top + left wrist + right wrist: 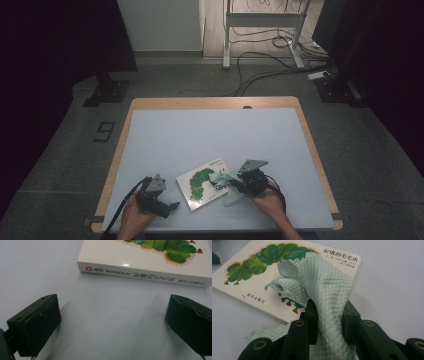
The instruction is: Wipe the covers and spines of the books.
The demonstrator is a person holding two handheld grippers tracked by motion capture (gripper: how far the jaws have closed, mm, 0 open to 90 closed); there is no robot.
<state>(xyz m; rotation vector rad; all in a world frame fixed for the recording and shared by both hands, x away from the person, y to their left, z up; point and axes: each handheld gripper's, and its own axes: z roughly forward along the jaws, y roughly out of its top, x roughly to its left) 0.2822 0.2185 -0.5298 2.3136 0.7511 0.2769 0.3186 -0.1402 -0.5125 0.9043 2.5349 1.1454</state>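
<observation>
A white picture book [202, 184] with a green caterpillar on its cover lies flat near the table's front edge. My right gripper [239, 186] is shut on a pale green quilted cloth [327, 292], which drapes over the book's right part [252, 272] and hangs down past the jaws. Left of the book, my left gripper [170, 206] rests low on the table. Its jaws stand wide open with nothing between them, facing the book's spine [147, 276] a short way off.
The light blue mat [215, 135] covers the wooden table [210, 102], with wide free room behind the book. Cables and a metal stand's feet [260, 50] lie on the floor beyond the far edge.
</observation>
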